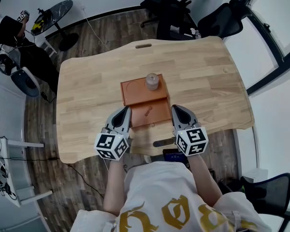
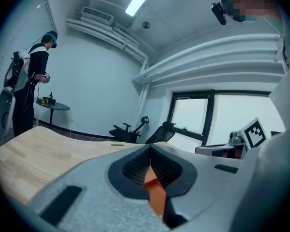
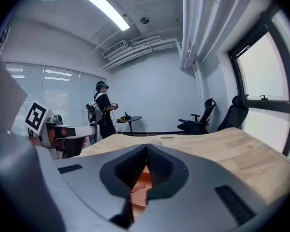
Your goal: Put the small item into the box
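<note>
Head view: square-marker tongs [image 1: 126, 110] [image 1: 176, 108] flanking box [image 1: 159, 116].

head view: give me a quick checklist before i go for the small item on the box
1. Left gripper jaws apart for a grasp: not ok, they are together with nothing held.
2. Right gripper jaws apart: not ok, together and empty.
3. Grey cylinder upright and uncovered on the brown box's far half: ok.
4. Both grippers apart from the cylinder, flanking the box's near half: ok.
5. Near half open from above: ok; a small curled piece lies in it, what it is cannot tell.
</note>
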